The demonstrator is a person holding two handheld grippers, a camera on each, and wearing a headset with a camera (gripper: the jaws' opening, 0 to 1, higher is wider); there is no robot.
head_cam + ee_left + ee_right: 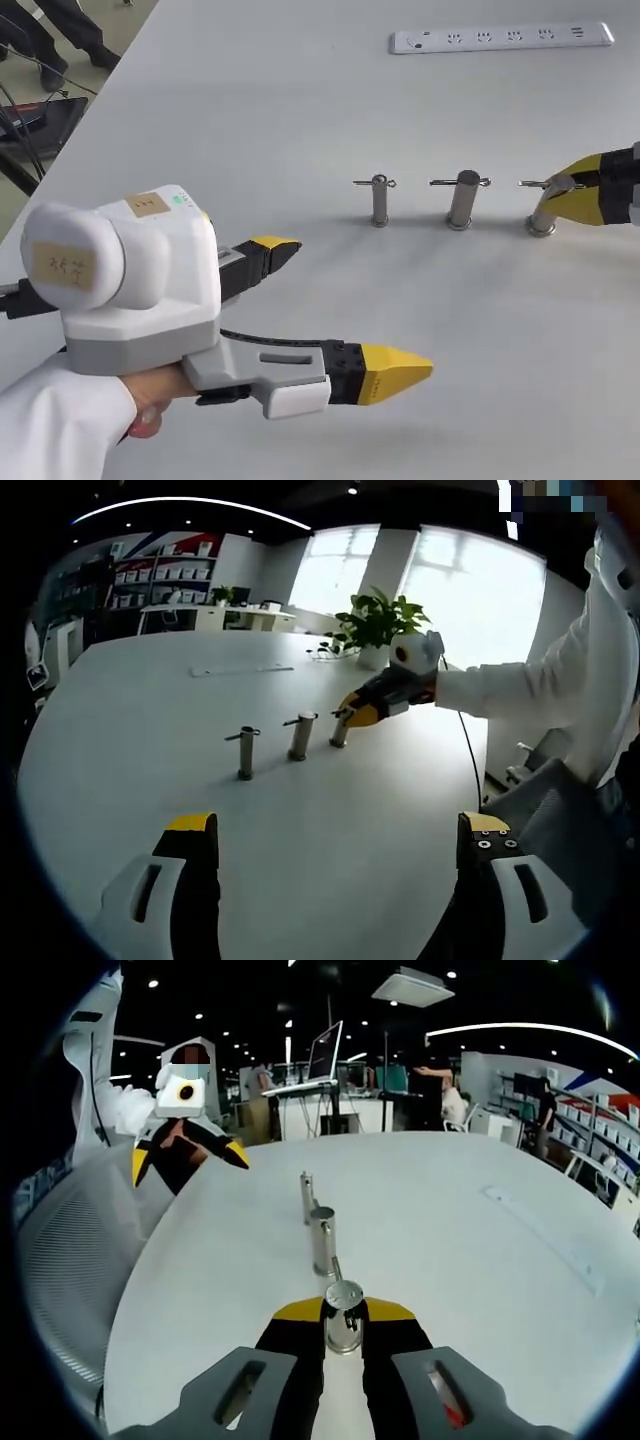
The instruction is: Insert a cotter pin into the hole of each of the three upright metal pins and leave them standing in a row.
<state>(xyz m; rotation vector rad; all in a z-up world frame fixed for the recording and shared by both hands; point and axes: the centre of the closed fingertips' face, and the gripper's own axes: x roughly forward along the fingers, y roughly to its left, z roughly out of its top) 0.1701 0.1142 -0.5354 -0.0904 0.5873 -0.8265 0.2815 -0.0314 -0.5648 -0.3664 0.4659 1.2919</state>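
Three upright metal pins stand in a row on the white table: the left pin point(380, 203), the middle pin point(463, 202) and the right pin point(542, 216). Each has a thin cotter pin through its top, such as the left pin's point(374, 183). My right gripper point(572, 196) reaches in from the right edge. In the right gripper view its yellow-tipped jaws close on both sides of the nearest pin point(343, 1312). My left gripper point(350, 305) hovers in the foreground, well short of the row. It is open with nothing between its jaws point(337, 830).
A white power strip point(500, 38) lies at the far side of the table. The table's left edge point(95, 100) runs diagonally, with dark cables and floor beyond it. A potted plant point(380, 625) stands past the row in the left gripper view.
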